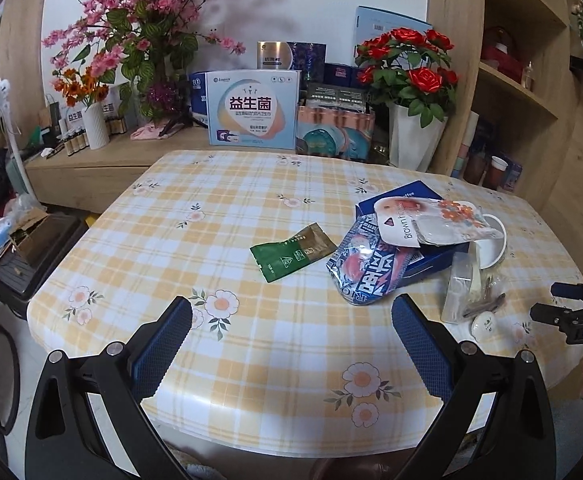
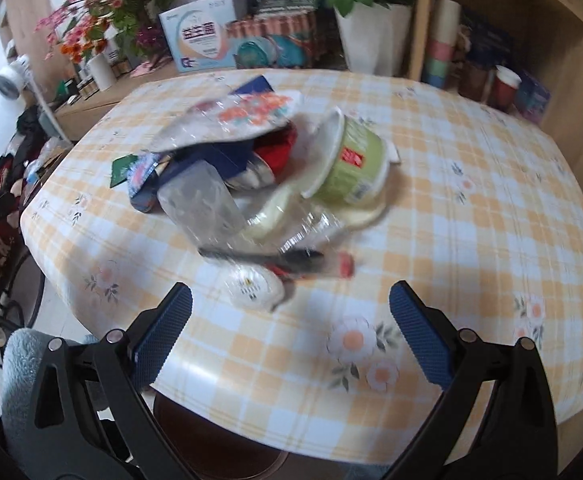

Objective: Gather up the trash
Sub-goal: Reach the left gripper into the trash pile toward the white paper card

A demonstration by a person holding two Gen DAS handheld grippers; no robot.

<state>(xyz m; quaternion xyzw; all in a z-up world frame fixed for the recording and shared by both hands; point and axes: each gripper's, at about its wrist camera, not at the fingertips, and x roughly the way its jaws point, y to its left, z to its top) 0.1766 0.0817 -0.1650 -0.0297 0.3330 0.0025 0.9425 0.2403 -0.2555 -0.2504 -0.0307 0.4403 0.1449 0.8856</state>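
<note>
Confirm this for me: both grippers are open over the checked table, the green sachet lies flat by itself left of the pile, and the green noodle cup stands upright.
Not quite. The right wrist view shows the green noodle cup tipped on its side, mouth toward the pile. The rest holds: left gripper and right gripper open, green sachet flat and apart.

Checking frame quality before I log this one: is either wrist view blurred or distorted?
Left wrist view: sharp, green sachet crisp, fisheye bending the table edge. Right wrist view: motion-smeared, green cup and white lid soft.
</note>
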